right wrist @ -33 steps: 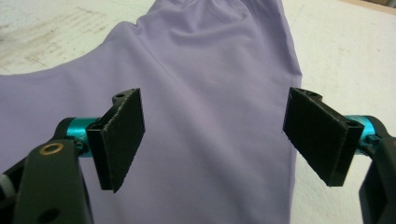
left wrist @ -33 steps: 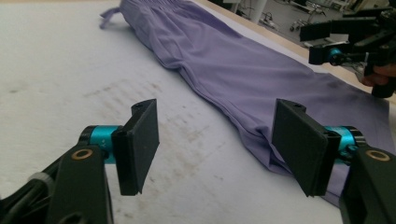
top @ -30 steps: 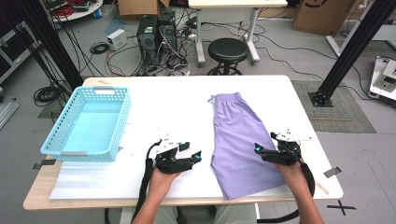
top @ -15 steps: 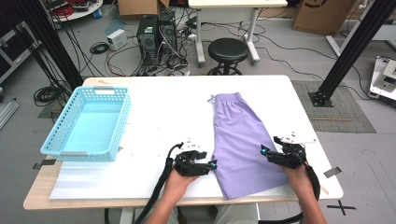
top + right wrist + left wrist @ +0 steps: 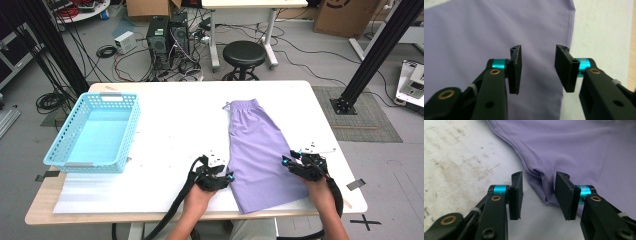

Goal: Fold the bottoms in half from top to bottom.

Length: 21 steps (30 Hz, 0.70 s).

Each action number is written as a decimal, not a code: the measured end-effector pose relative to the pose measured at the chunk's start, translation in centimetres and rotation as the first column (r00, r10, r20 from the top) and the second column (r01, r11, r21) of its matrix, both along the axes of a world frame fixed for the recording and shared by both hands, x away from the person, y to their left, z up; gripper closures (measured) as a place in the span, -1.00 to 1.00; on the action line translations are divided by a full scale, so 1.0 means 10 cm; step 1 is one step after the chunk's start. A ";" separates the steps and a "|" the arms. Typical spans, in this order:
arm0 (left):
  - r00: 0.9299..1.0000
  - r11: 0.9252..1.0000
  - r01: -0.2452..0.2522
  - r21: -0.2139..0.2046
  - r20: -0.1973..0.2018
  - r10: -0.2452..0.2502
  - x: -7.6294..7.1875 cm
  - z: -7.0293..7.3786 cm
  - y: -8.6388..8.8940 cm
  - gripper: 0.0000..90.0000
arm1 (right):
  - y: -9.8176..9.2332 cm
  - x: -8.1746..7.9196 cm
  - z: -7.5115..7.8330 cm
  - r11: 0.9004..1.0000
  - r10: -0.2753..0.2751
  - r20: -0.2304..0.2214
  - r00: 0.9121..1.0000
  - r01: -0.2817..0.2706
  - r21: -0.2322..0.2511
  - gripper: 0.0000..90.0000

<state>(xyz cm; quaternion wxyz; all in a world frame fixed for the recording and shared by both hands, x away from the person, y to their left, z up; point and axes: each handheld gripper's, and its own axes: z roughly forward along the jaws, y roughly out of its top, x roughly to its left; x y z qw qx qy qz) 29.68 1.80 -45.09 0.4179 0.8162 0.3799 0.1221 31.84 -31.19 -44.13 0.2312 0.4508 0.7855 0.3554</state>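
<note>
Lilac shorts (image 5: 255, 145) lie flat and lengthwise on the white table (image 5: 175, 125), waistband at the far end. My left gripper (image 5: 229, 176) is at their near left edge. In the left gripper view its jaws (image 5: 539, 192) have just been closing and straddle a puckered fold of the lilac cloth (image 5: 586, 150), with the pads still apart from each other. My right gripper (image 5: 287, 162) is at the near right edge. Its jaws (image 5: 537, 68) have also been closing and stand open just above the cloth (image 5: 474, 32), a little inside the hem.
A light blue mesh basket (image 5: 107, 97) with nothing in it stands at the table's left side. A thin white sheet (image 5: 125, 195) covers the near left of the table. A black stool (image 5: 245, 52) and black frame posts stand beyond the far edge.
My left gripper has slid right across the table to the left edge of the shorts. The jaws of both grippers have narrowed. The right hand has stayed about where it was.
</note>
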 end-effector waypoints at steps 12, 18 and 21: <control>1.000 1.000 0.018 0.013 0.006 -0.018 -0.05 0.00 -0.05 0.96 | -0.03 0.01 -0.05 0.999 -0.043 -0.037 0.998 0.042 -0.034 0.29; 1.000 1.000 0.011 -0.024 -0.028 -0.012 -0.03 0.00 0.00 0.97 | -0.11 0.02 -0.07 0.995 -0.092 -0.062 0.994 0.091 -0.032 0.30; 0.999 0.999 0.014 -0.038 -0.040 -0.016 -0.02 -0.01 0.02 0.97 | -0.15 0.02 -0.07 0.995 -0.099 -0.076 0.992 0.098 -0.012 0.44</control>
